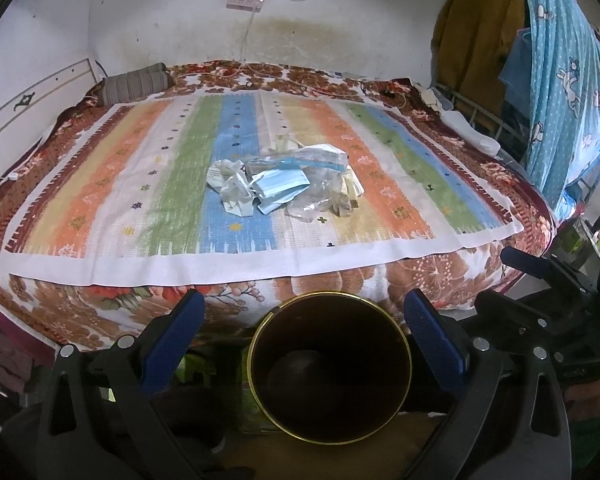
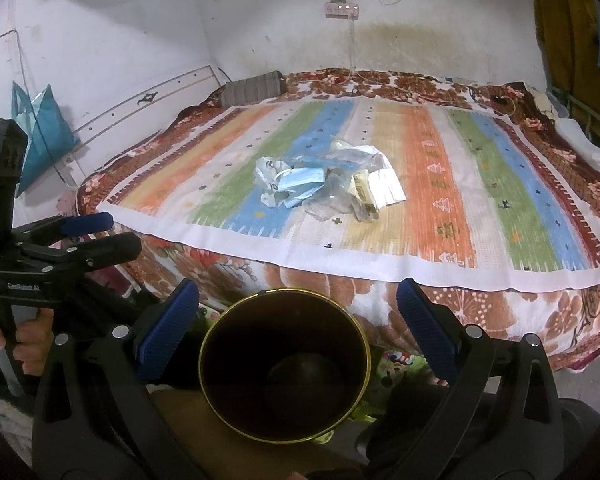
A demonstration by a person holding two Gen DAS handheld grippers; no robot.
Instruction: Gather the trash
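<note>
The trash pile — blue face mask, crumpled paper, clear film — lies mid-bed at twelve o'clock beyond the empty bin. It is judged light, soft and slippery; pinching the mask's folds is advised. Left gripper and right gripper are held apart, apparently empty.

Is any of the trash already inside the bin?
No. The bin shows only a dark inside, and the trash lies in a heap on the striped cloth on the bed.
</note>
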